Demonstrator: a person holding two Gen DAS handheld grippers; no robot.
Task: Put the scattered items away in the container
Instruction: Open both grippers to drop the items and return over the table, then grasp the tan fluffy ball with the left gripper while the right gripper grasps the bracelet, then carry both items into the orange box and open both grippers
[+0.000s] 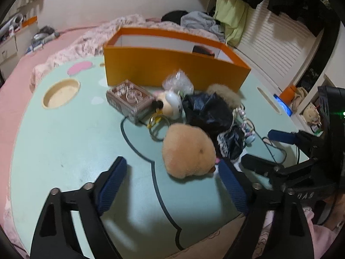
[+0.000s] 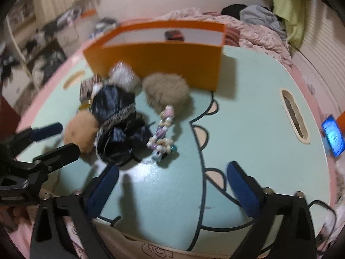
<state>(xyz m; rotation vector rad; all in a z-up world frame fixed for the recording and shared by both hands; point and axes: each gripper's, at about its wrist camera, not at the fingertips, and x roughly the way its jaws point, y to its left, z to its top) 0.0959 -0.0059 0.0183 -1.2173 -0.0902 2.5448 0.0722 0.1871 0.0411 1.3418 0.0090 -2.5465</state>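
Because the tan plush ball (image 1: 189, 150) lies against the black crinkled bag (image 1: 208, 113) and a loop of cord (image 1: 158, 127), the left gripper (image 1: 172, 173), seen from its own camera, risks dragging neighbours along or rolling the ball off its fingers. It hovers low over the mint table (image 1: 64, 142), jaws spread wide and empty, one finger almost at the ball's near edge. The orange box (image 1: 172, 67) stands open behind the pile.

From the right wrist camera, the right gripper (image 2: 171, 183) also hangs wide and empty, near the table's front edge, pointed at the bead chain (image 2: 161, 133). The chain could snag on the bag beside it. The left gripper (image 2: 58, 138) works close by, so the two tools could collide.
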